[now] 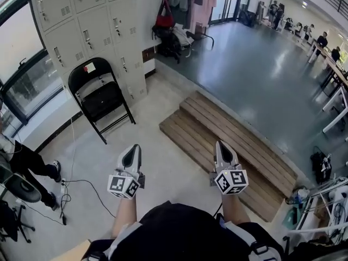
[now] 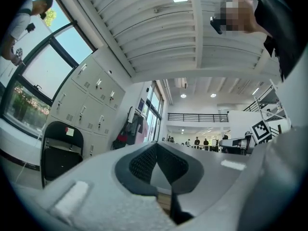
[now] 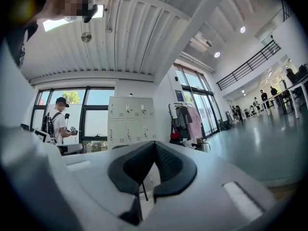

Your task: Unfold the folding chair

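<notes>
The black folding chair (image 1: 100,97) stands against the grey lockers (image 1: 92,20) at the upper left, with a small label on its backrest. It looks folded up, seat close to the back. It also shows at the lower left of the left gripper view as a dark chair (image 2: 60,150). My left gripper (image 1: 131,151) and right gripper (image 1: 222,148) hover side by side over the floor, well short of the chair. Both are shut, with nothing between their jaws. In their own views the left gripper (image 2: 156,146) and right gripper (image 3: 154,146) show closed tips.
Low wooden steps (image 1: 228,145) lie just ahead to the right. A cable (image 1: 81,184) trails over the floor at the left, beside a seated person's legs (image 1: 27,165). A clothes rack and bags (image 1: 171,26) stand past the lockers. A person (image 3: 57,124) stands by the window.
</notes>
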`<state>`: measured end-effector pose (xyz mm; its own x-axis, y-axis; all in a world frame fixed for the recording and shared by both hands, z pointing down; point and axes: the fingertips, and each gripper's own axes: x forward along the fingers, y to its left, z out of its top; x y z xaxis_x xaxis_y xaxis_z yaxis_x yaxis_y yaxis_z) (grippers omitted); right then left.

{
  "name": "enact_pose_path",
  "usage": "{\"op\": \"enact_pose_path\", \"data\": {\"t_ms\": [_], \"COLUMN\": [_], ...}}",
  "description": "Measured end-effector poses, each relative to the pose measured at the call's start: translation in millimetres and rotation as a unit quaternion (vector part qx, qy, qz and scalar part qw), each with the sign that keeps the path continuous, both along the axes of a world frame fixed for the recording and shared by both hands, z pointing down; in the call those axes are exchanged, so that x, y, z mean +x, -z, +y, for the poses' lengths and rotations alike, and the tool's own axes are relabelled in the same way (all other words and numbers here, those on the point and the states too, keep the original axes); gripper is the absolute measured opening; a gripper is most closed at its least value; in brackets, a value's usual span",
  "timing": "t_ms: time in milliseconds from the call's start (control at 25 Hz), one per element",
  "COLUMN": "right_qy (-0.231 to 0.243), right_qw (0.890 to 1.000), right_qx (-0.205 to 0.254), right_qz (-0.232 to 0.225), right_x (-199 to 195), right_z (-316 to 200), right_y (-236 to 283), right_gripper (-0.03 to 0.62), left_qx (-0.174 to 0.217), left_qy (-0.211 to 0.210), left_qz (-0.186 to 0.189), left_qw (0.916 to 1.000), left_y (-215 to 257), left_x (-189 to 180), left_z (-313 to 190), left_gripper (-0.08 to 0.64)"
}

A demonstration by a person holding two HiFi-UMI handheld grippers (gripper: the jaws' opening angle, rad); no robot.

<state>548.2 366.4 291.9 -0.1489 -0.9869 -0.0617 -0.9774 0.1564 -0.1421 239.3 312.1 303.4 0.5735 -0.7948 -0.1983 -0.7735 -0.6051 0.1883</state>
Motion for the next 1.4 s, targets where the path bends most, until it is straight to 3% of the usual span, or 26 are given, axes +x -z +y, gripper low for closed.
{"op": "enact_pose_path", "data": {"t_ms": [280,560,960,1400], "right_qy": [0.074,0.145,0.243,0.305], "right_qw": [0.997,0.989,0.97,0.952], "right_qx": [-0.005,-0.024,0.003,-0.03], "right_qz": [-0.002,0.007,-0.012,-0.016], "right_x": [-87.1,-136.5,-174.3,-177.3], "right_z": [-70.6,-120.0,-218.6,-285.2], "right_y": [-2.8,-14.2,4.8,-20.3], "right_gripper": [0.005,0.005,0.005,0.005], "left_qx": [-0.001,-0.025,-0.013,-0.027], "left_qy": [0.077,0.151,0.253,0.315], "left_qz": [0.001,0.01,0.0,-0.01], "left_qw": [0.9971,0.9882,0.9673,0.9486], "left_y": [0.5,-16.4,0.5,-8.6], "left_x": [-83.4,-136.0,-159.9,-145.8], "left_z": [-16.0,-22.4,-55.1,-85.2], "left_gripper": [0.002,0.002,0.002,0.002]}}
